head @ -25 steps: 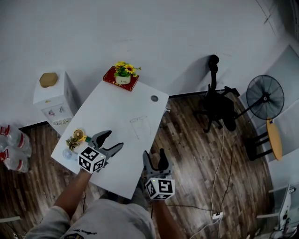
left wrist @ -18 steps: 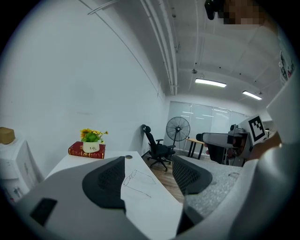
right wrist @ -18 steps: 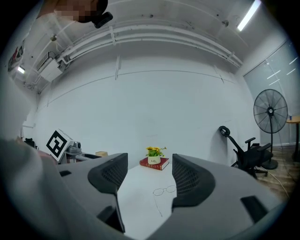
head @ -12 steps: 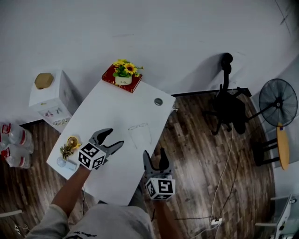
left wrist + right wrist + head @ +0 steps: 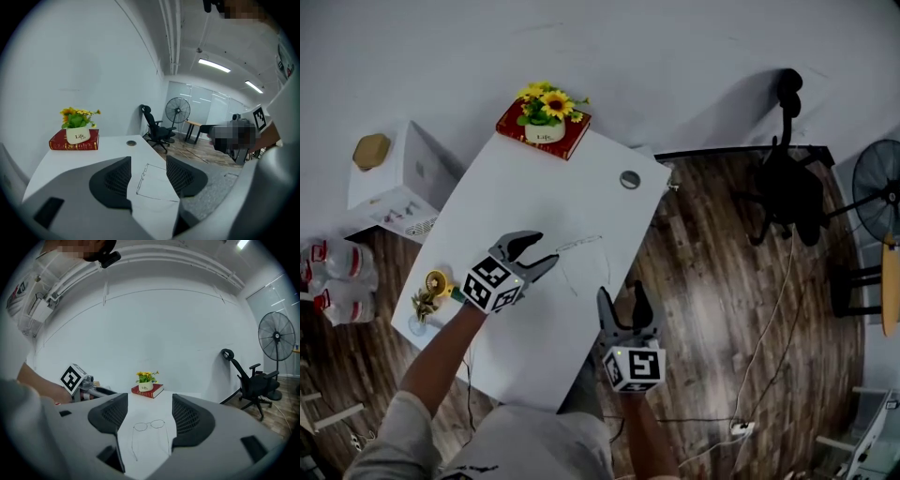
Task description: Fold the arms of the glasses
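Lying faint on white table, wire glasses, left gripper jaws closing on nothing, right gripper wide open, empty

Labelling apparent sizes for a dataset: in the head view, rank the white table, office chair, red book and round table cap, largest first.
1. white table
2. office chair (farther off, on the floor)
3. red book
4. round table cap

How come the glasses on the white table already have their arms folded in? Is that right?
Not quite. The glasses do lie on the white table, but their arms are not folded in. The right gripper view shows both arms still open, sticking straight out from the lenses toward the camera.
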Demonstrator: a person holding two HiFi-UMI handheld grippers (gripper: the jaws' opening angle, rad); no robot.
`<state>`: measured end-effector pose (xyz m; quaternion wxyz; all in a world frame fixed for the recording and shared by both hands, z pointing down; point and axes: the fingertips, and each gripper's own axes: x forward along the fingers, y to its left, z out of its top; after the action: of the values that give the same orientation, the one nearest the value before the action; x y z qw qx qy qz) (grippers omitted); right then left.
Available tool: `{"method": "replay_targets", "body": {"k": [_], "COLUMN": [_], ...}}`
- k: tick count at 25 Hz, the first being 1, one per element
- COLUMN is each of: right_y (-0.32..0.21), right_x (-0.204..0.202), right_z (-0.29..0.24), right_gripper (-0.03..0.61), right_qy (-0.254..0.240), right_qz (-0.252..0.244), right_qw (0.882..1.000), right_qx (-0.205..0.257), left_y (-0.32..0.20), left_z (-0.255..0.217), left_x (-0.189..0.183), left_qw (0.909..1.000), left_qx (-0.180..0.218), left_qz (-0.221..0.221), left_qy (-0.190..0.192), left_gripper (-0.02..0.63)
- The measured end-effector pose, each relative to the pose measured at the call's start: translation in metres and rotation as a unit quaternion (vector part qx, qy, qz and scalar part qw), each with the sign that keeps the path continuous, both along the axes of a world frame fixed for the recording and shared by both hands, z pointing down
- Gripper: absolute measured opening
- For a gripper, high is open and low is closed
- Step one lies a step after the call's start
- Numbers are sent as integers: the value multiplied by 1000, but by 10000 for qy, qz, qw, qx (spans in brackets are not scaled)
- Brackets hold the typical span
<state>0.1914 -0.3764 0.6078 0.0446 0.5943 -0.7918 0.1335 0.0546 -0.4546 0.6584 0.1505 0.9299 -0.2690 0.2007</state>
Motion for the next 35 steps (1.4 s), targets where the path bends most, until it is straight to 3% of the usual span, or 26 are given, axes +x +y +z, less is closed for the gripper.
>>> {"method": "replay_targets", "body": {"k": [6, 12, 20, 35], "right_y": [-17, -21, -18, -9], "right_x": [8, 22, 54, 58], "right_z": [32, 57, 74, 77], "right_gripper": [281, 281, 276, 265], "right_qy": [-11, -24, -2, -4], "right_qz": [-29, 86, 388, 498], "right_qw": [9997, 9989, 9969, 9964], "right_qx": [-241, -460, -684, -682], "left_y": [-30, -44, -54, -48], "left_z": [45, 105, 149, 165], "left_x": [37, 72, 88, 85], "left_qw": [9962, 9764, 9573, 9446], "left_qx": [-412, -1099, -1447, -1475], "left_qz": [599, 1386, 1602, 1658], "left_qy": [-472, -1235, -1925, -2419], "left_gripper": [229, 201, 84, 20]}}
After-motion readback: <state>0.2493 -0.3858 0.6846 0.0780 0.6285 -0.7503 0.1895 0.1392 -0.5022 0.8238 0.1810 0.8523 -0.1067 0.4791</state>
